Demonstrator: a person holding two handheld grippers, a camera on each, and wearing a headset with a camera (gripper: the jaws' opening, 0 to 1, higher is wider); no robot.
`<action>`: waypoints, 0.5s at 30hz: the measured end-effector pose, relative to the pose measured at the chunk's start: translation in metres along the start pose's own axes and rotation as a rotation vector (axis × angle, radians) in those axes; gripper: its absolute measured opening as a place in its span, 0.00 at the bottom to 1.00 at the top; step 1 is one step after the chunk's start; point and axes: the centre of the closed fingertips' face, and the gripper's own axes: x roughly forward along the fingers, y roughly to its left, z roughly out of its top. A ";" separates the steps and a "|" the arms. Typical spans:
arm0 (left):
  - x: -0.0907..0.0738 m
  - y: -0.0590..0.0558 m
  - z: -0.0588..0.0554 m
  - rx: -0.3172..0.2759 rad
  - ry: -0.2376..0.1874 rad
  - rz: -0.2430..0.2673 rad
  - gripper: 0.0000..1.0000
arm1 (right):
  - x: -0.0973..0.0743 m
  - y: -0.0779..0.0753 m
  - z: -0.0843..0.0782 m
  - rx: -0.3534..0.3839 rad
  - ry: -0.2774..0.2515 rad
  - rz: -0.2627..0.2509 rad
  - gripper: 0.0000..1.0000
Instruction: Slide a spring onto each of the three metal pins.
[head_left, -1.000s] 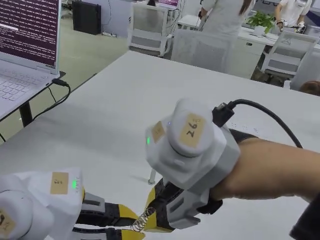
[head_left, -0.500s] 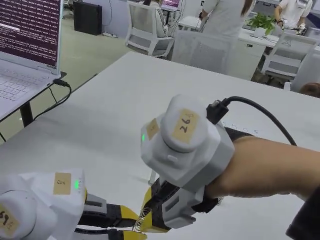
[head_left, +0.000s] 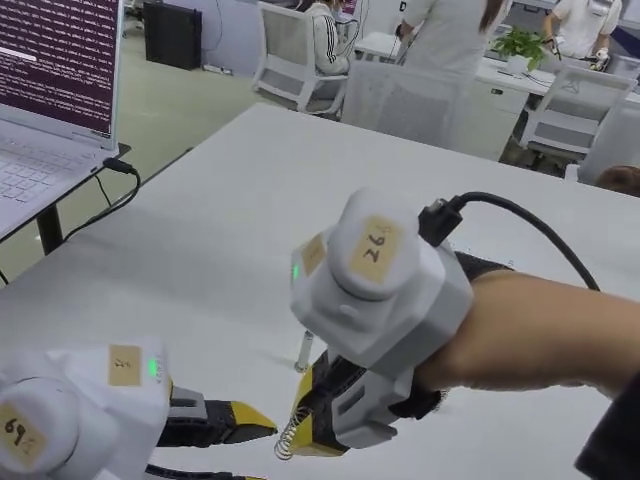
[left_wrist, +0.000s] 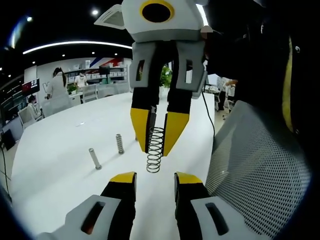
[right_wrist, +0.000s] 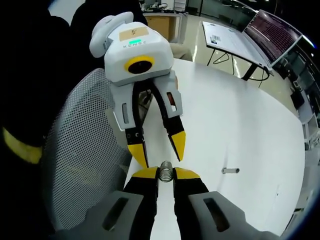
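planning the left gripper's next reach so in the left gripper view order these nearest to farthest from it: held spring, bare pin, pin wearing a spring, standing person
1. held spring, straight ahead of the left gripper, in the right gripper.
2. bare pin, ahead-left.
3. pin wearing a spring, behind the bare pin.
4. standing person, far back left.

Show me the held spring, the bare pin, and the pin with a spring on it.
held spring (left_wrist: 155, 156): left gripper view, on its lower coils.
bare pin (left_wrist: 94, 158): left gripper view, on the middle of its shaft.
pin with a spring on it (left_wrist: 119, 144): left gripper view, on its coiled middle.
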 end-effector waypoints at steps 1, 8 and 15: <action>0.000 0.001 0.000 -0.002 -0.001 0.006 0.27 | -0.001 -0.001 -0.001 0.003 0.001 -0.002 0.08; -0.002 0.011 0.001 -0.039 -0.020 0.057 0.45 | -0.005 -0.007 -0.005 0.019 0.002 -0.025 0.08; -0.005 0.021 0.003 -0.049 -0.059 0.107 0.57 | -0.009 -0.014 -0.009 0.043 -0.002 -0.043 0.08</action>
